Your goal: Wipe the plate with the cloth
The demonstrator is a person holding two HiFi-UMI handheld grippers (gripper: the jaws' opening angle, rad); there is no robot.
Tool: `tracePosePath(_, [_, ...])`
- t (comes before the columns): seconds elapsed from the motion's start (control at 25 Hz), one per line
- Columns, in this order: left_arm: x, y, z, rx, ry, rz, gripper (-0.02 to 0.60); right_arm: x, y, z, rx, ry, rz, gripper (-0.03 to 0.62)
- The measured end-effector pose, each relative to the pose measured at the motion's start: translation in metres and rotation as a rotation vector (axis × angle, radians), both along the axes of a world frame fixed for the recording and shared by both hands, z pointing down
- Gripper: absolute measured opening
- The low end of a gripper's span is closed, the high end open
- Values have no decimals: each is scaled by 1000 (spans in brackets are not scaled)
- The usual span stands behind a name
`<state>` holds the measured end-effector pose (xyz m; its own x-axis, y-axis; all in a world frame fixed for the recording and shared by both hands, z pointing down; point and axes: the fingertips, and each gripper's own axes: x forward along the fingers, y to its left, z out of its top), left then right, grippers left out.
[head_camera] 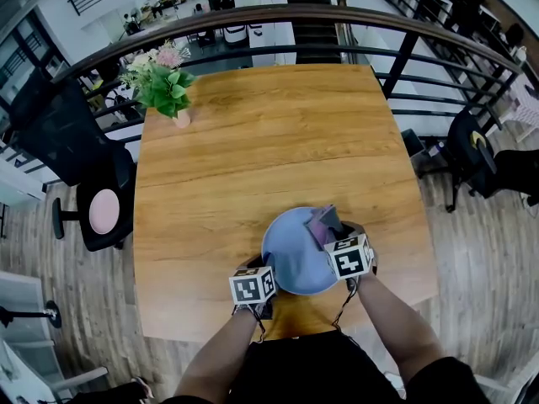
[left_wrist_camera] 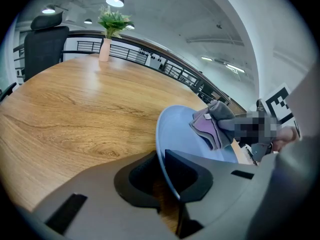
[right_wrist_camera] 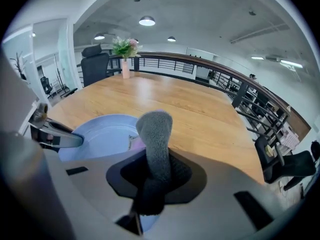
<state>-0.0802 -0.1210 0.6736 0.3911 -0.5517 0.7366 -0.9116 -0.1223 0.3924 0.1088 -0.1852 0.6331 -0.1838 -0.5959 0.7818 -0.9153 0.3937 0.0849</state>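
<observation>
A pale blue plate [head_camera: 290, 247] is held tilted above the near edge of the wooden table [head_camera: 269, 141]. My left gripper [head_camera: 255, 286] is shut on the plate's near-left rim; in the left gripper view the rim [left_wrist_camera: 162, 149] runs between the jaws. My right gripper [head_camera: 345, 255] is shut on a grey and purple cloth [head_camera: 324, 223] that lies against the plate's right side. In the right gripper view the grey cloth [right_wrist_camera: 155, 144] stands up from between the jaws, with the plate [right_wrist_camera: 100, 134] to the left of it.
A potted plant in a pink vase [head_camera: 164, 87] stands at the table's far left corner. A black chair with a pink seat [head_camera: 101, 200] is left of the table. A dark railing [head_camera: 337, 15] curves behind, and a dark chair [head_camera: 472, 154] sits at the right.
</observation>
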Motion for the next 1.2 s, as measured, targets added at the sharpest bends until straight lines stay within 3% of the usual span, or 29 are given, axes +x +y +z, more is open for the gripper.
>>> tracePosePath(0.52, [0, 1, 0, 1, -6, 0, 63, -82, 57, 16, -140, -206, -146, 74])
tracePosePath(0.92, [0, 0, -2, -2, 5, -1, 61, -132, 92, 26, -196, -202, -287, 74])
tracePosePath(1.2, [2, 2, -3, -7, 16, 4, 61, -127, 97, 31, -200, -116, -350, 74])
